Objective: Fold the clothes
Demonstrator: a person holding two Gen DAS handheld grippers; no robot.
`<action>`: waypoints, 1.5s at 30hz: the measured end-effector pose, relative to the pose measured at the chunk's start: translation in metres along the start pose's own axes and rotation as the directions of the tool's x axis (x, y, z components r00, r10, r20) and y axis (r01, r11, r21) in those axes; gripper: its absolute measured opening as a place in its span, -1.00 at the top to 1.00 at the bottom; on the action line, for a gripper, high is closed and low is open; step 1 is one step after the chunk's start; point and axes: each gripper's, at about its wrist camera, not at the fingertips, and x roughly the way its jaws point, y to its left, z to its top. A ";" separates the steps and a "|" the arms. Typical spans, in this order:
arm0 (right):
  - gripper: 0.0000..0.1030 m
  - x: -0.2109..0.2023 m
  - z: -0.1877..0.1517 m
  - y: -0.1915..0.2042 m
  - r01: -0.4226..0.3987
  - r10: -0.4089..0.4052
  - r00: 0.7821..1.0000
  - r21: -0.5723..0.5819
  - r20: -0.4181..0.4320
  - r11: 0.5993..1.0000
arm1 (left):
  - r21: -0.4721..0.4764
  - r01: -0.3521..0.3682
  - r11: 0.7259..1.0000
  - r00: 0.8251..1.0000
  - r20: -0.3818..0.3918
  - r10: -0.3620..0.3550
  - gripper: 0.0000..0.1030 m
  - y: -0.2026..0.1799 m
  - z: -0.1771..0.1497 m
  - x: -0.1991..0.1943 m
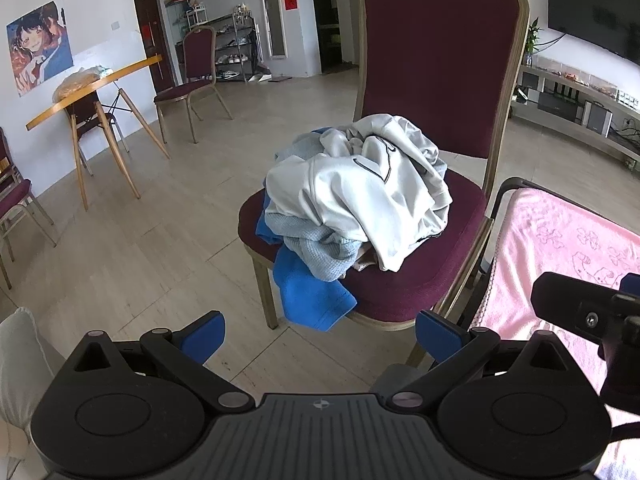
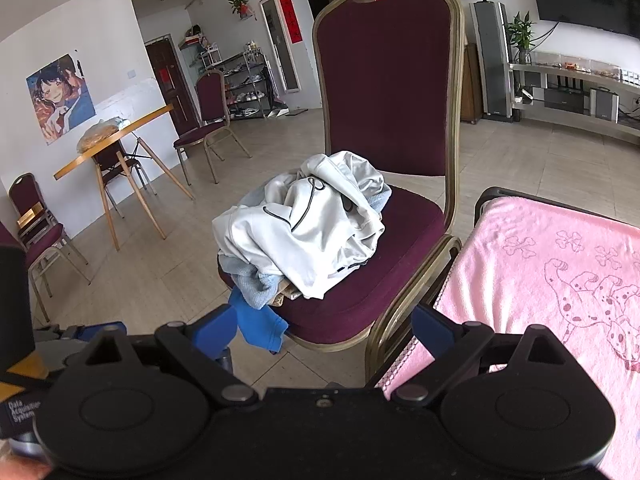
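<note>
A heap of clothes [image 1: 352, 196] sits on the seat of a maroon chair [image 1: 436, 60], a pale grey-white garment [image 2: 304, 232] on top, a light blue knit [image 1: 316, 244] under it and a bright blue piece [image 1: 308, 292] hanging over the seat's front edge. Both the left gripper [image 1: 320, 332] and right gripper [image 2: 320, 332] hover short of the chair, jaws spread wide, nothing between them. A pink towel [image 2: 540, 280] with printed dogs covers the surface just right of the chair. The label at the right-wrist view's lower left reads "Data Acquisition System".
</note>
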 end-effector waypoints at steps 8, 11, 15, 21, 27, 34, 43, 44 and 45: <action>-0.84 -0.001 -0.002 0.000 0.000 0.000 1.000 -0.001 0.000 1.000 | 0.005 -0.005 1.000 1.000 0.002 0.005 -0.99 0.002 0.000 0.002; -0.84 0.000 0.001 0.000 0.000 0.000 1.000 0.000 -0.001 1.000 | 0.004 -0.006 1.000 1.000 0.001 0.006 -0.99 0.000 -0.001 0.004; -0.84 -0.004 -0.002 -0.001 -0.001 0.001 1.000 -0.001 -0.002 1.000 | -0.002 -0.003 1.000 1.000 0.002 0.003 -0.99 0.003 -0.001 0.001; -0.84 -0.003 -0.001 0.000 0.001 -0.001 1.000 -0.002 -0.001 1.000 | 0.000 -0.006 1.000 1.000 0.002 0.006 -0.99 0.001 -0.001 0.001; -0.84 -0.001 -0.001 0.000 0.000 0.000 1.000 -0.001 0.000 1.000 | 0.002 -0.006 1.000 1.000 0.000 0.006 -0.99 0.001 -0.001 0.000; -0.84 -0.001 -0.001 0.000 0.000 0.000 1.000 -0.002 -0.002 1.000 | 0.000 -0.007 1.000 1.000 -0.001 0.007 -0.99 0.001 0.000 0.001; -0.84 -0.001 0.000 0.000 -0.001 0.001 1.000 -0.004 -0.002 1.000 | -0.001 -0.010 1.000 1.000 -0.001 0.010 -0.99 0.001 0.001 0.002; -0.84 -0.001 0.000 -0.001 -0.001 0.001 1.000 -0.004 -0.002 1.000 | -0.002 -0.010 1.000 1.000 -0.001 0.010 -0.99 0.001 0.001 0.002; -0.84 -0.001 0.000 -0.001 -0.001 0.001 1.000 -0.003 -0.002 1.000 | -0.002 -0.010 1.000 1.000 -0.001 0.010 -0.99 0.001 0.001 0.002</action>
